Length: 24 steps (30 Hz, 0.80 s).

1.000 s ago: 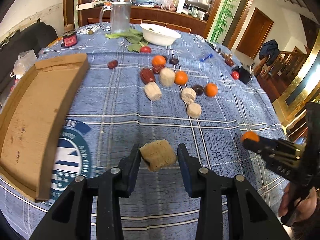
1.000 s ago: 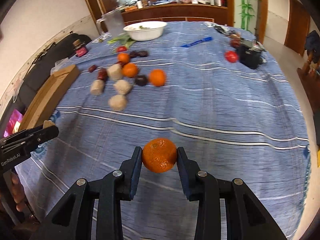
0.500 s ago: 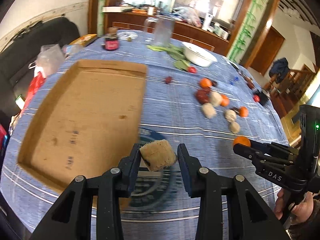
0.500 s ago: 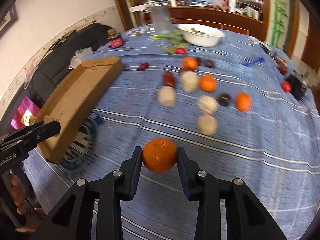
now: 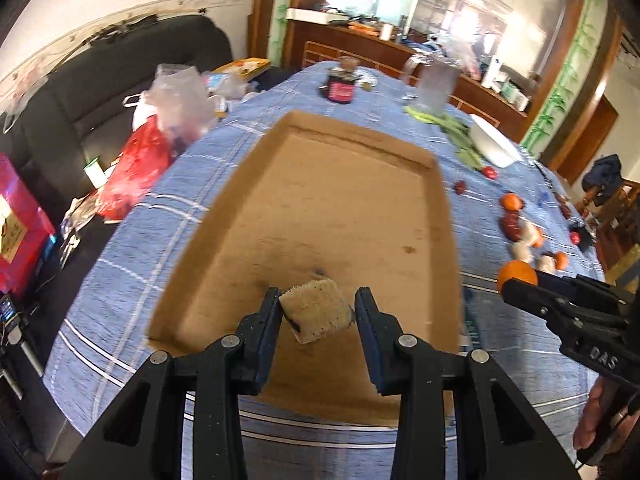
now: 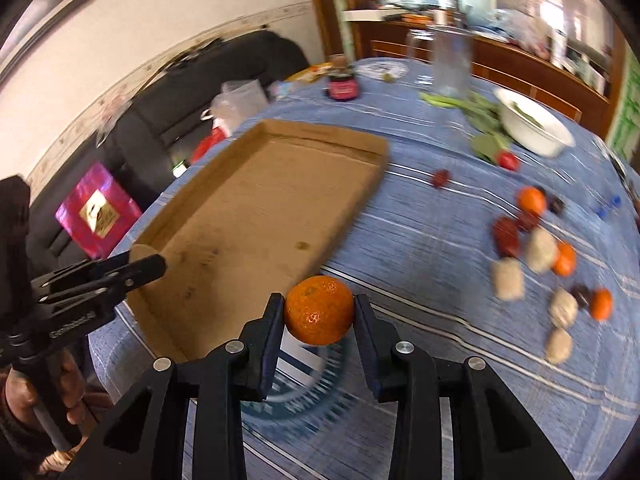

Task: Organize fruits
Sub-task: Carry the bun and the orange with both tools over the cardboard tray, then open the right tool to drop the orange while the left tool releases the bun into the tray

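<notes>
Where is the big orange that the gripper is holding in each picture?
Left wrist view: the orange sits at the right edge, pinched at the right gripper's tip.
Right wrist view: the orange is low in the centre, between the gripper's fingers.
Shared landmark: the cardboard tray on the blue tablecloth.

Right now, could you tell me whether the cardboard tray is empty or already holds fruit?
Empty: the cardboard tray shows only a bare brown floor in both views. The tan piece hangs above it, clamped in the left gripper.
</notes>
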Motion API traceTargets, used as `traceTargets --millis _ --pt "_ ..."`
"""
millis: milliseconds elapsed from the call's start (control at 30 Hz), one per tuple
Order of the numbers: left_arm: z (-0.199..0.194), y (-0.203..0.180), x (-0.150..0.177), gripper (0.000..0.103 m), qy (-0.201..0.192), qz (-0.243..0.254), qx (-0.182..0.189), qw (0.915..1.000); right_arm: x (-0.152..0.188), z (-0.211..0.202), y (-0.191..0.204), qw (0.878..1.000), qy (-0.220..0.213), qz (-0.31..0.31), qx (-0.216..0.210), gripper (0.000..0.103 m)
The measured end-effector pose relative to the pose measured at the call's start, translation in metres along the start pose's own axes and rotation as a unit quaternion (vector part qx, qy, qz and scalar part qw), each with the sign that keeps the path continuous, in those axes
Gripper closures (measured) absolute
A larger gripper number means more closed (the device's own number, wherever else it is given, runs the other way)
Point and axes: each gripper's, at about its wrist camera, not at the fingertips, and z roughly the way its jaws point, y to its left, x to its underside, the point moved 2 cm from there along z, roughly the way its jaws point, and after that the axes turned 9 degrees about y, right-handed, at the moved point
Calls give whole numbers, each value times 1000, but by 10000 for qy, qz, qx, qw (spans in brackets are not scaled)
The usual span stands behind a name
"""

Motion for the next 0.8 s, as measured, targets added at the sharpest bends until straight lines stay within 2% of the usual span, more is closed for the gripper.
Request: traceTargets --millis 300,500,800 --pt "22 35 -5 66 188 -62 -259 9995 -11 60 61 9977 444 -499 -114 65" --pt "33 41 -6 66 267 95 -424 9987 -14 80 64 9969 559 -549 13 64" --pt "39 44 -2 66 340 96 -565 9978 -12 81 68 9956 549 -754 109 62"
